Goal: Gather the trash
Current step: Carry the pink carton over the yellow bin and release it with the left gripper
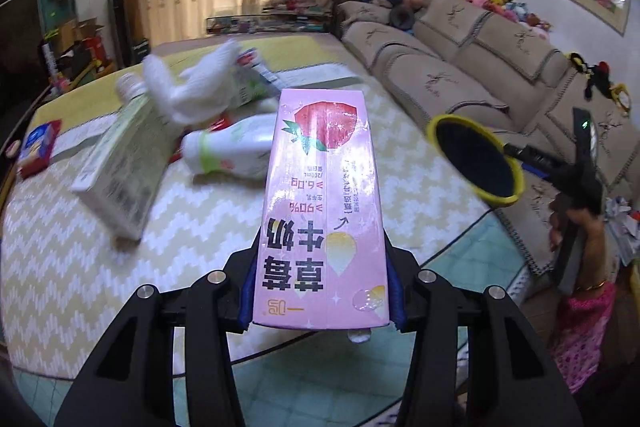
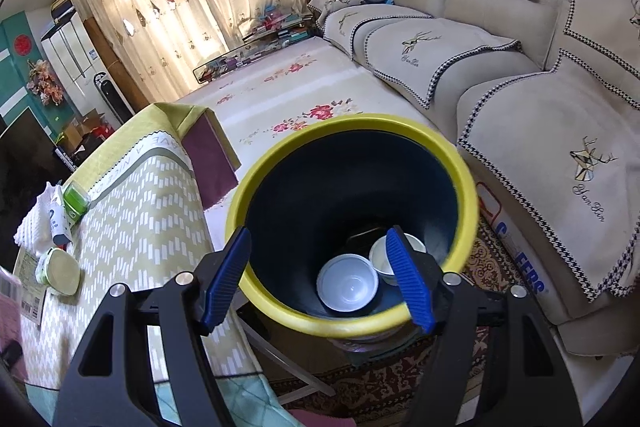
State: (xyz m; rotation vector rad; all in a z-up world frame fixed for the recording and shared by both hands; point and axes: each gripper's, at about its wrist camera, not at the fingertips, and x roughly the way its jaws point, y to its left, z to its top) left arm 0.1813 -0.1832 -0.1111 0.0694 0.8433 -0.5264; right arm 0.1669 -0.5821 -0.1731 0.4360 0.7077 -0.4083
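Observation:
My left gripper point(image 1: 322, 303) is shut on a pink strawberry milk carton point(image 1: 324, 211) and holds it above the table with the yellow and white cloth point(image 1: 80, 267). On the table lie a white carton point(image 1: 120, 163), a white bottle with a green band point(image 1: 232, 151) and a white cloth point(image 1: 192, 83). My right gripper point(image 2: 320, 279) holds a dark bin with a yellow rim point(image 2: 276, 303), one finger outside the rim and one inside. Two white cups point(image 2: 347, 287) lie in the bin. The bin also shows in the left wrist view point(image 1: 476, 159), tilted beside the table.
A beige sofa point(image 2: 520, 75) runs along the right with soft toys on its back. A red and blue packet point(image 1: 38, 147) lies at the table's left edge. A green tub point(image 2: 76, 205) and a small carton point(image 2: 58, 219) stand on the table. A patterned rug point(image 2: 400, 387) lies below.

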